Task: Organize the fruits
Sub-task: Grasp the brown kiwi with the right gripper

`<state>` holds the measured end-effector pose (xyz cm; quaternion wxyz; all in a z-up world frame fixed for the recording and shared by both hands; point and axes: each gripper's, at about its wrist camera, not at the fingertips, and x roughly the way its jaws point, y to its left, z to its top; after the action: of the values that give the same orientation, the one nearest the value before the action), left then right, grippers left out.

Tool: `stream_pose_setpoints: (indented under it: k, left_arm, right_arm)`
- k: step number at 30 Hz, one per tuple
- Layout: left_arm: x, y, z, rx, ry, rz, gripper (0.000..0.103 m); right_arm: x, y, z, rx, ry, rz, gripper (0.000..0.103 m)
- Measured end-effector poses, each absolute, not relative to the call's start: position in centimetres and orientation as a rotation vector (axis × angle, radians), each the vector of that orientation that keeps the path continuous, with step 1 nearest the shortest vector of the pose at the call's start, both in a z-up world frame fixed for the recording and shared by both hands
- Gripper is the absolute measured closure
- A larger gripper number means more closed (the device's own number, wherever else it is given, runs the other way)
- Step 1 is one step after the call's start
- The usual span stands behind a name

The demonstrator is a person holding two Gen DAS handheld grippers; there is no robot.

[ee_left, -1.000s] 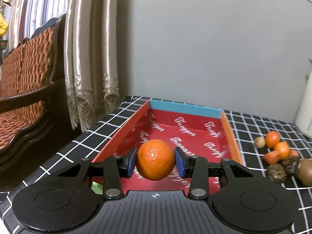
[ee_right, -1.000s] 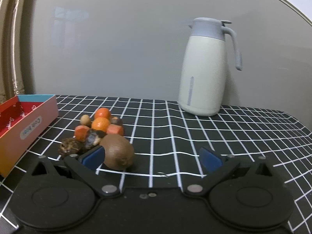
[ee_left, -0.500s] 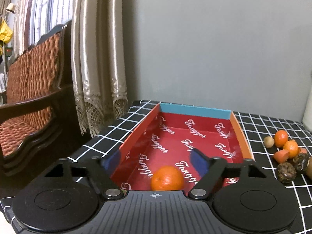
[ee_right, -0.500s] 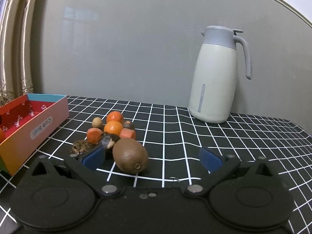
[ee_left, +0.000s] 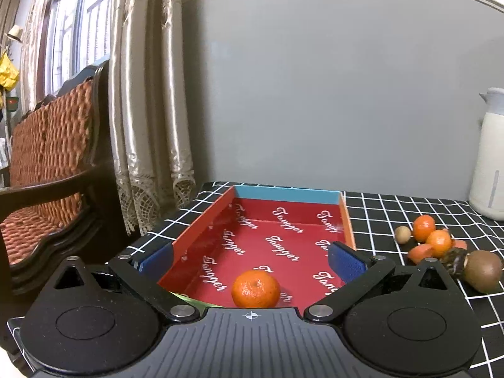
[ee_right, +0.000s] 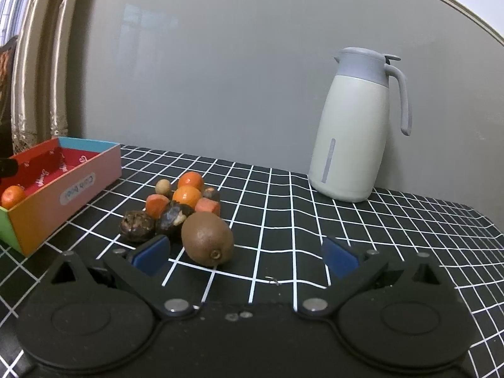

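A mandarin orange (ee_left: 255,288) lies free on the red floor of the colourful box (ee_left: 204,230), at its near end. My left gripper (ee_left: 251,260) hovers just above it, its jaws opening wide, and neither pad touches the fruit. In the right wrist view the same orange (ee_right: 12,196) shows inside the box (ee_right: 78,182). A brown kiwi (ee_right: 207,239) rests on the checked cloth, just ahead of my right gripper (ee_right: 245,255) and close to its left pad; this gripper is open and clear of the kiwi. Behind the kiwi sits a pile of small fruits (ee_right: 186,196).
A pale thermos jug (ee_right: 356,132) stands at the back right by the wall. A wooden chair (ee_left: 47,157) and curtains (ee_left: 148,110) are off the table's left edge. The black checked cloth (ee_right: 346,226) covers the table.
The left gripper let go of the orange, which dropped onto the box floor, and its jaws spread wide while it drew back. The right gripper edged nearer the kiwi.
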<state>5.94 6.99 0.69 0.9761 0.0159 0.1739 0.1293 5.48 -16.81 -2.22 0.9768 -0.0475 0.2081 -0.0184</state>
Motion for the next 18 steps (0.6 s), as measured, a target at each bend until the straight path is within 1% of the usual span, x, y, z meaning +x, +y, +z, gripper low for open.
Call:
stream_pose_setpoints:
  k: [11, 12, 14, 16, 18]
  left_arm:
    - [5.7, 7.1, 0.5, 0.040, 0.372, 0.263, 0.000]
    - [5.6, 7.2, 0.3, 0.042, 0.373, 0.265, 0.000]
    - [5.8, 7.5, 0.1, 0.045, 0.383, 0.269, 0.000]
    - [5.8, 8.1, 0.1, 0.038, 0.380, 0.276, 0.000]
    - [5.9, 8.7, 0.2, 0.028, 0.380, 0.281, 0.000]
  right_arm:
    - [6.6, -15.9, -2.5, -0.106, 0.434, -0.021, 0.003]
    - [6.8, -15.7, -2.6, -0.112, 0.438, -0.019, 0.005]
    - [7.2, -15.6, -2.6, -0.107, 0.447, -0.010, 0.018]
    - [7.8, -15.4, -2.8, -0.101, 0.463, 0.000, 0.025]
    - [8.3, -15.3, -3.1, -0.099, 0.480, 0.005, 0.025]
